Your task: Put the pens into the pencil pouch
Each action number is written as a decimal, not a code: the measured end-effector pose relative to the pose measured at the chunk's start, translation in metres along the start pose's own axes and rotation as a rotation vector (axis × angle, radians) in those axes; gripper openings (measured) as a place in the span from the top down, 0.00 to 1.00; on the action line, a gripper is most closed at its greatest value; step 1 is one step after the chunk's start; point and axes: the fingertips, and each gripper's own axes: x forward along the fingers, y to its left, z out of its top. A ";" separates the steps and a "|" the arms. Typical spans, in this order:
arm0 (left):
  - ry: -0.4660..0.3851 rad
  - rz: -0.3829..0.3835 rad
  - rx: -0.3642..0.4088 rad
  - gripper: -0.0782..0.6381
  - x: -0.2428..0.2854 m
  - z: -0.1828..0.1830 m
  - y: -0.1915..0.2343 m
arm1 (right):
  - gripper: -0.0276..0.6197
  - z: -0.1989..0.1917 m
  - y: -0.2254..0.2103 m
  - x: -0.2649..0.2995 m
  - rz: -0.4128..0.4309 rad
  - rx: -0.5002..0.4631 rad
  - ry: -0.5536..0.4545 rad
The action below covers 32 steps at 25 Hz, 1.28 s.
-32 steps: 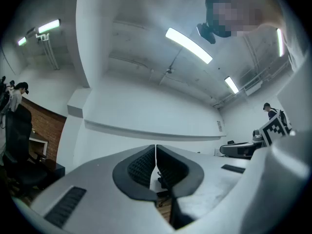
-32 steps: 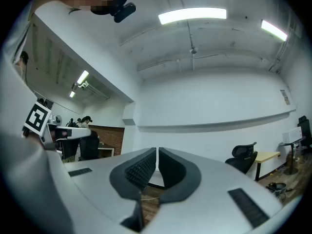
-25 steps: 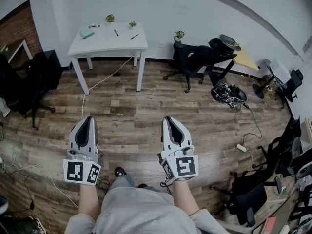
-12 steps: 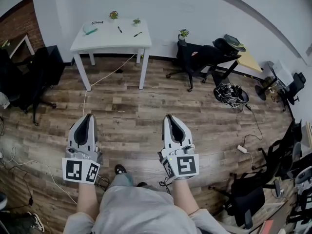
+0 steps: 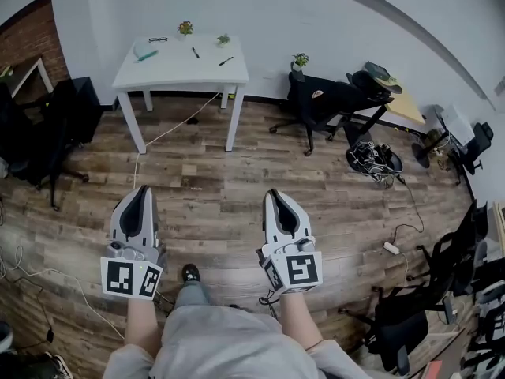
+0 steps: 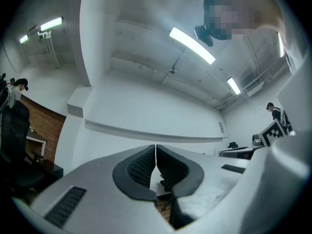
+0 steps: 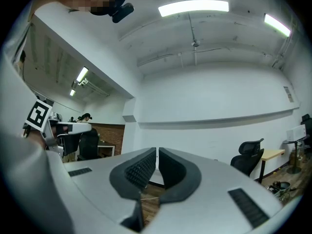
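The grey left tool [image 5: 142, 189], jaws together and empty, hangs over the brown plank floor [image 5: 213, 172]. On the white table [image 5: 170, 73], a teal flat item [image 5: 144, 54] sits near the far-left corner. One slim black pen [image 5: 194, 52] lies by the far edge and a second black pen [image 5: 226, 60] near the right edge. The grey right tool [image 5: 274, 193] has its jaws together and empty.

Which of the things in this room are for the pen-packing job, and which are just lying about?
For the job, all far across the room:
mid-table pen, edge pen, teal pouch, white table.

Lying about:
potted plant, smaller plant, black office chair, white floor cable, power strip.
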 end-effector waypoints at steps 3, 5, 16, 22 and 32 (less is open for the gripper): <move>-0.012 -0.017 0.003 0.85 0.027 -0.001 0.023 | 0.90 0.004 0.001 0.034 -0.012 -0.008 -0.013; -0.017 -0.026 0.006 0.85 0.043 -0.003 0.041 | 0.90 0.004 0.003 0.056 -0.028 -0.006 -0.022; -0.029 -0.066 0.032 0.85 0.099 -0.007 0.120 | 0.90 0.004 0.027 0.148 -0.067 -0.005 -0.040; -0.013 -0.070 0.028 0.85 0.116 -0.019 0.149 | 0.90 -0.003 0.042 0.177 -0.050 -0.018 -0.025; 0.009 -0.048 0.031 0.85 0.164 -0.045 0.190 | 0.90 -0.021 0.033 0.256 -0.012 -0.011 -0.010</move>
